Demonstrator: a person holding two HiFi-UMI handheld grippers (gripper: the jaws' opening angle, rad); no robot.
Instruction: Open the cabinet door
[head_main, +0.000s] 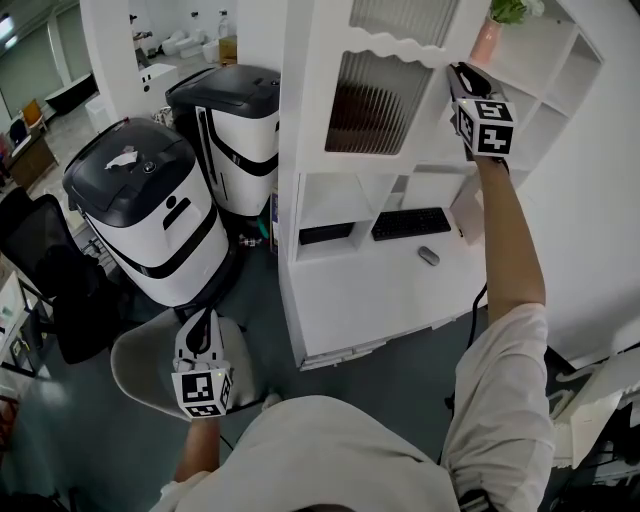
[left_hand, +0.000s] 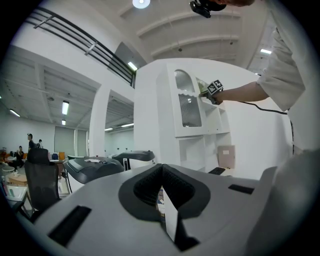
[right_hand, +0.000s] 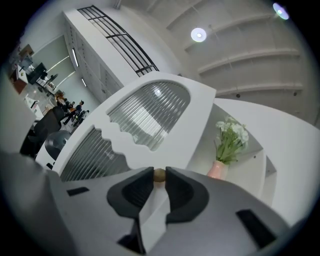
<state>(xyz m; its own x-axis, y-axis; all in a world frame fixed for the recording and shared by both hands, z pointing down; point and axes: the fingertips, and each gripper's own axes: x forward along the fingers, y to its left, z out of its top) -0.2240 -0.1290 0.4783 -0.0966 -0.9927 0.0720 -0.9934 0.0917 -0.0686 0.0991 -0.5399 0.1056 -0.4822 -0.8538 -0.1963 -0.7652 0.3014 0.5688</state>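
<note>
Brass-coloured and small, the knob (right_hand: 159, 175) of the ribbed-glass cabinet door (right_hand: 145, 117), high on the white shelf unit (head_main: 300, 200), is pinched only by the jaw tips of the right gripper (right_hand: 159, 173). A pull that ignores the hinge's arc could, I judge, roll the round knob out of them. The left gripper (left_hand: 161, 172), low down with jaws pressed together on nothing, offers no backup.
</note>
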